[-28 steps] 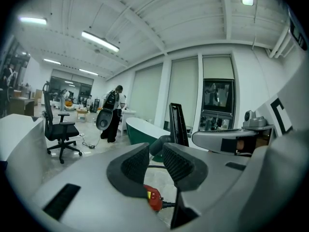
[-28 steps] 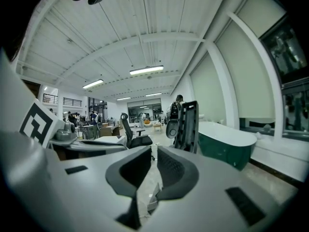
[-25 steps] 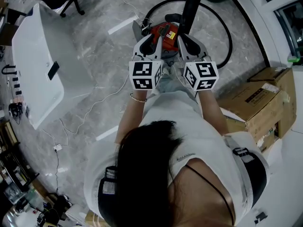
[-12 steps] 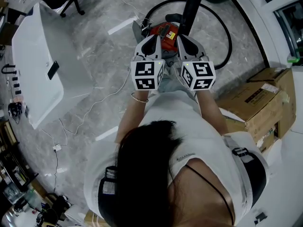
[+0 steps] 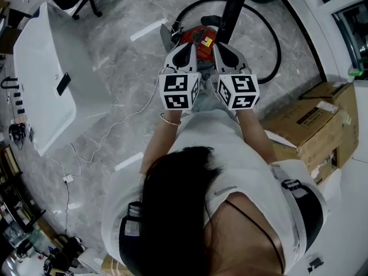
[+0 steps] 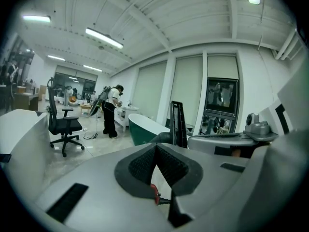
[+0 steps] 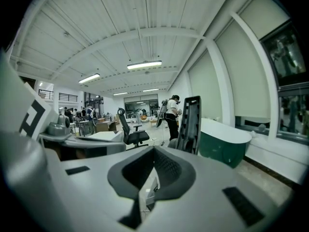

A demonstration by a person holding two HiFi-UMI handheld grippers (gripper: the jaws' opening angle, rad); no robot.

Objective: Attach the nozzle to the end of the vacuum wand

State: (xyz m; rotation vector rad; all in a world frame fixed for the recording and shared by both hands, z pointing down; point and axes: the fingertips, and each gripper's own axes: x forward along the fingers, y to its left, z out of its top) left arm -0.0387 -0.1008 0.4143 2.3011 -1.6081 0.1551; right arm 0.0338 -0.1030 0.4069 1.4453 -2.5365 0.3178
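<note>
- Grey veined floor (image 5: 115, 56), polished stone look, faintly glossy.
- Vacuum body (image 5: 201, 38), shiny red-orange plastic; hose (image 5: 278, 39) matt black, rubbery.
- Left gripper (image 6: 156, 146) and right gripper (image 7: 153, 148), smooth matt grey plastic shells; pads (image 6: 142, 165) black, finely ribbed, rubbery.
- Marker cubes (image 5: 178, 91), matt white with black print.
- Boxes (image 5: 313, 119), dull brown cardboard.
- Shirt (image 5: 230, 165), soft white cloth.
- Bathtub (image 7: 224, 146), glossy green outside.

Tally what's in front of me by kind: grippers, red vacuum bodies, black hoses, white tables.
Grippers: 2 (left gripper, right gripper)
Red vacuum body: 1
Black hose: 1
White table: 1
Total: 5
</note>
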